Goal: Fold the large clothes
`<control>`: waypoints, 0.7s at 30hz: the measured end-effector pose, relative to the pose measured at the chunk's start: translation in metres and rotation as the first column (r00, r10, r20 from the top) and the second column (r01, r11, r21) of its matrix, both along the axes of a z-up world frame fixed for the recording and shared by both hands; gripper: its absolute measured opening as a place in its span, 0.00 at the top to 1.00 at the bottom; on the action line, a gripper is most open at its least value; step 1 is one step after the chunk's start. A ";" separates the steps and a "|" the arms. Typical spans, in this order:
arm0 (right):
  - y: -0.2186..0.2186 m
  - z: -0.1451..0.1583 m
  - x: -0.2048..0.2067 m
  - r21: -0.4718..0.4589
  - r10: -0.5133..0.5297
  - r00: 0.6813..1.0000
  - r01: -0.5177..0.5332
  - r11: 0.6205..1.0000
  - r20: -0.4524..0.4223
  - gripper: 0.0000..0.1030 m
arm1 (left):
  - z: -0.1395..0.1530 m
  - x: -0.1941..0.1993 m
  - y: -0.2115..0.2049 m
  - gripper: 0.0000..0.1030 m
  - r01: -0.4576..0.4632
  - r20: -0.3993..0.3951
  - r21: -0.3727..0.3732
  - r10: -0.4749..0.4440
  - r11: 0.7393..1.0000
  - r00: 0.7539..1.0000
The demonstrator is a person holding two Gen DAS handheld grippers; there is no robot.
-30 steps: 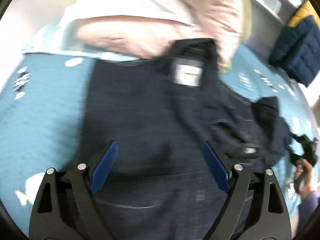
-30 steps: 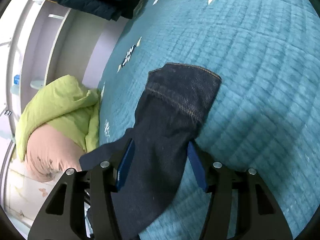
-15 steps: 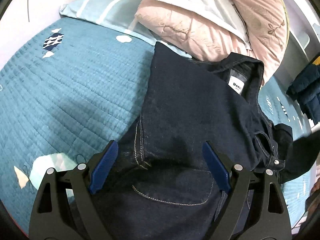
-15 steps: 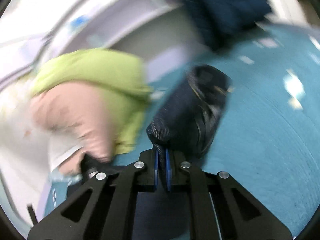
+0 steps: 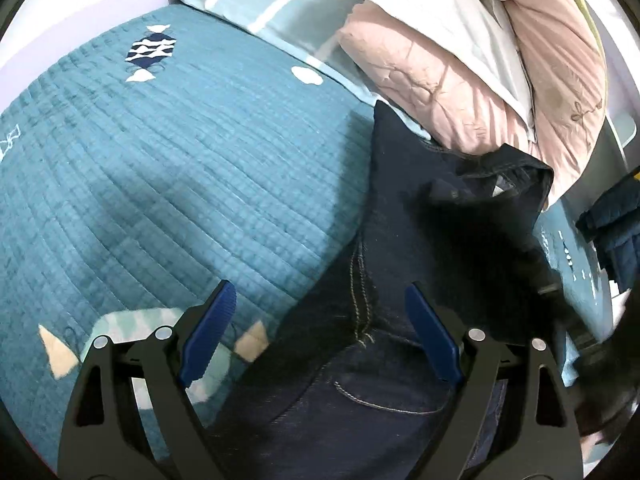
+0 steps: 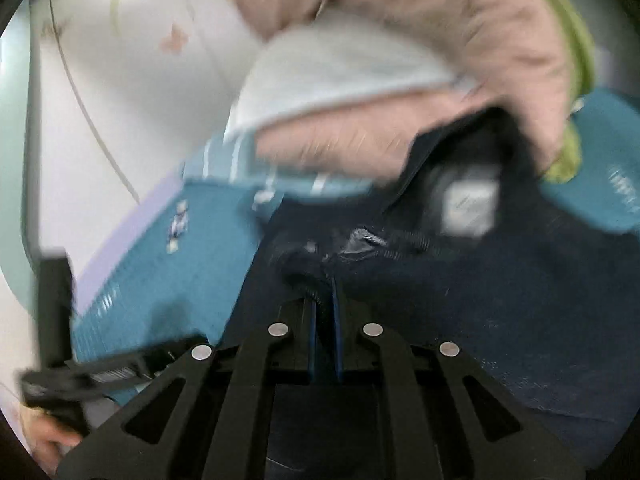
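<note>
Dark navy jeans (image 5: 420, 248) lie on a teal quilted bedspread (image 5: 180, 168), waistband toward the pillows. My left gripper (image 5: 320, 332) is open and empty, its blue pads above the seat seam near a back pocket. My right gripper (image 6: 324, 292) is shut on a fold of the jeans (image 6: 500, 300) and holds it over the spread denim, close to the waistband with its white label (image 6: 468, 208). The right wrist view is blurred by motion.
Pink, white and striped pale blue pillows (image 5: 452, 60) are piled at the head of the bed, a green one (image 6: 568, 80) beside them. A dark blue jacket (image 5: 616, 232) lies at the far right. A white wall (image 6: 120, 80) stands left of the bed.
My right gripper closed on the trouser leg and carried it from the bed's far end over toward the waistband. My left gripper stayed open and shifted left across the jeans.
</note>
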State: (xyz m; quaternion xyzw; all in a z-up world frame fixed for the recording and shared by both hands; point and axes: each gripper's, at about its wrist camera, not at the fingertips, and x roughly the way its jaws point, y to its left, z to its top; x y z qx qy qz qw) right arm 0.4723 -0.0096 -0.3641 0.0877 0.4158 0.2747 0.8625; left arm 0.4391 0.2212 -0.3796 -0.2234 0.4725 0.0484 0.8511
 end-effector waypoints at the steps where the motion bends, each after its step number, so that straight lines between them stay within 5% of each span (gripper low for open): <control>1: 0.008 -0.015 0.006 -0.050 0.009 0.999 -0.012 0.999 -0.052 0.89 | 0.000 0.000 0.001 0.16 0.003 0.001 0.001 -0.003 1.000 1.000; 4: 0.004 -0.027 0.002 -0.068 -0.010 0.996 0.004 0.998 -0.093 0.88 | -0.002 0.000 0.004 0.16 0.000 -0.013 0.002 0.000 1.000 1.000; 9: -0.027 0.001 -0.015 -0.023 0.006 0.996 -0.008 1.000 -0.084 0.82 | 0.008 -0.001 0.002 0.16 0.012 0.012 0.012 -0.012 1.000 1.000; 14: -0.075 0.031 -0.027 0.030 -0.006 0.999 0.007 1.000 -0.040 0.26 | 0.021 0.004 -0.019 0.16 0.098 0.005 0.067 -0.098 0.993 0.995; 21: -0.087 0.020 -0.030 0.155 0.037 0.991 -0.018 0.988 -0.125 0.24 | 0.033 0.011 -0.030 0.16 0.110 -0.007 0.061 -0.110 0.992 0.994</control>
